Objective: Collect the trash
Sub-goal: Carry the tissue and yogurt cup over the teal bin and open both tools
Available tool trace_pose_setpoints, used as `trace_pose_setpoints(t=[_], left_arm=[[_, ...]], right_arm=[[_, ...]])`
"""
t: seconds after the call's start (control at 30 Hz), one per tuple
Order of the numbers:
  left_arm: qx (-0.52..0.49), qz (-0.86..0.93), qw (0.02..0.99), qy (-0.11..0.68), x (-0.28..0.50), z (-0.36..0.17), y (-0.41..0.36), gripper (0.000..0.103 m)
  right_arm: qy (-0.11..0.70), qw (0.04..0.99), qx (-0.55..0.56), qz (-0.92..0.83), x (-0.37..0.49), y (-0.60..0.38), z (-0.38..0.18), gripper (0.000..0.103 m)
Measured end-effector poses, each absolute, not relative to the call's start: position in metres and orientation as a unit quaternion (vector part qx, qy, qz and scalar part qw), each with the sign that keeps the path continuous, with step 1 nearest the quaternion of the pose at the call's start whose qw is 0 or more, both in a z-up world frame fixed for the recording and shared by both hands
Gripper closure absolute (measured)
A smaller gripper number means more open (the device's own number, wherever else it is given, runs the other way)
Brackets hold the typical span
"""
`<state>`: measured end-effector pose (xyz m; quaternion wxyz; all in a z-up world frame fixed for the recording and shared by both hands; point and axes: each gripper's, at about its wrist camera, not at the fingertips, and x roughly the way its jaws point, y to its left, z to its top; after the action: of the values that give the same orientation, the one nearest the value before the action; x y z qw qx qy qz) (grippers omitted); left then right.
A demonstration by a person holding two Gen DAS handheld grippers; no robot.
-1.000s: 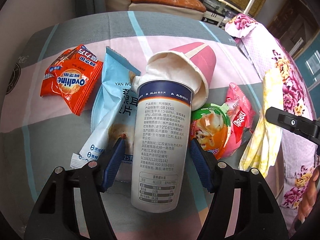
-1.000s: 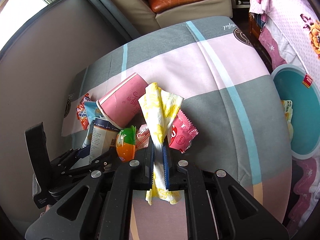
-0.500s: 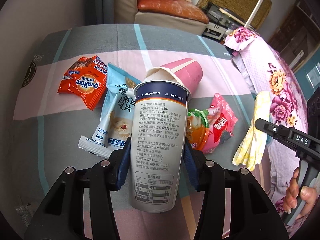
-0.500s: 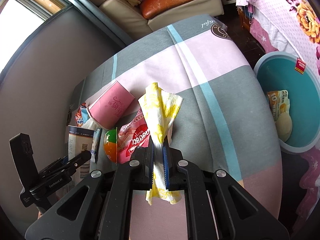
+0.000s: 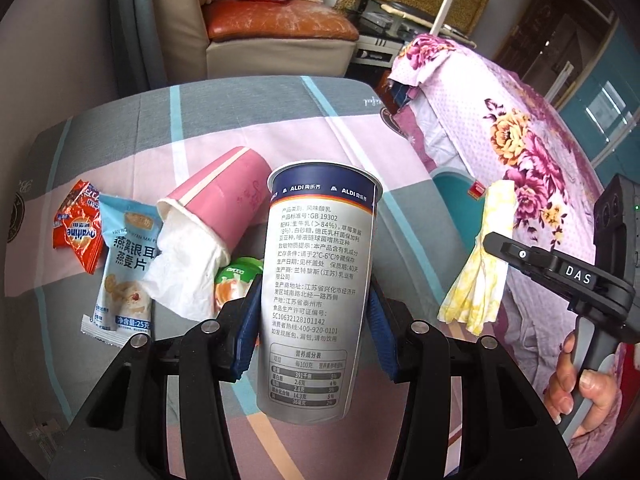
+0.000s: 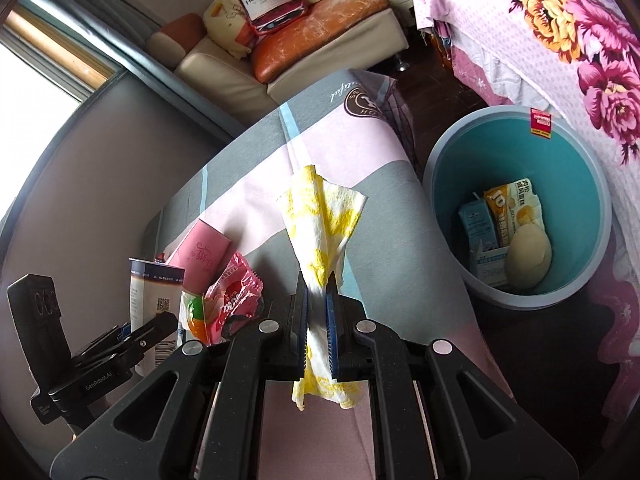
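My left gripper [image 5: 316, 320] is shut on a tall white yogurt cup [image 5: 316, 292] with a dark blue rim, held upright above the table. My right gripper [image 6: 318, 308] is shut on a yellow-and-white paper napkin [image 6: 320, 224], lifted off the table; the same napkin [image 5: 480, 264] shows at the right of the left wrist view. A teal trash bin [image 6: 448, 184] stands on the floor past the table's right edge, with cartons and a round bun inside. On the table lie a pink paper cup [image 5: 224, 204] stuffed with tissue, an orange wrapper [image 5: 78, 228], a light blue snack bag [image 5: 124, 268] and a pink wrapper [image 6: 234, 292].
The table wears a grey, pink and blue striped cloth [image 5: 240, 120]. A flowered pink cover [image 5: 520, 136] drapes furniture right of the bin. A beige sofa with an orange cushion [image 5: 276, 20] stands behind the table. A person's hand [image 5: 584, 384] holds the right gripper's handle.
My left gripper closed on the yogurt cup and lifted it off the table. My right gripper carried the napkin rightward, bringing the teal bin further into view.
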<state>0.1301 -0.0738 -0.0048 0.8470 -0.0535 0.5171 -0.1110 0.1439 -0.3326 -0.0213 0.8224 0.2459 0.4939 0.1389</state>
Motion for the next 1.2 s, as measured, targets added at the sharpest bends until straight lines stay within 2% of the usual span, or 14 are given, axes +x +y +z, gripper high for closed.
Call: trace_pose_setpoints(t=[0.63,1.2], left_arm=[[0.039,-0.227,0.815,0.532,0.165,-0.025,-0.246,0.053],[0.082,-0.256,0.795,0.544,0.194,-0.057,-0.315,0.053]], right_arm=[[0.434,0.845,0.313,0.001,0.125,-0.484,-0.026,0.095],[0.456,0.834,0.308,-0.034,0.140,-0.504,-0.052,0.095]])
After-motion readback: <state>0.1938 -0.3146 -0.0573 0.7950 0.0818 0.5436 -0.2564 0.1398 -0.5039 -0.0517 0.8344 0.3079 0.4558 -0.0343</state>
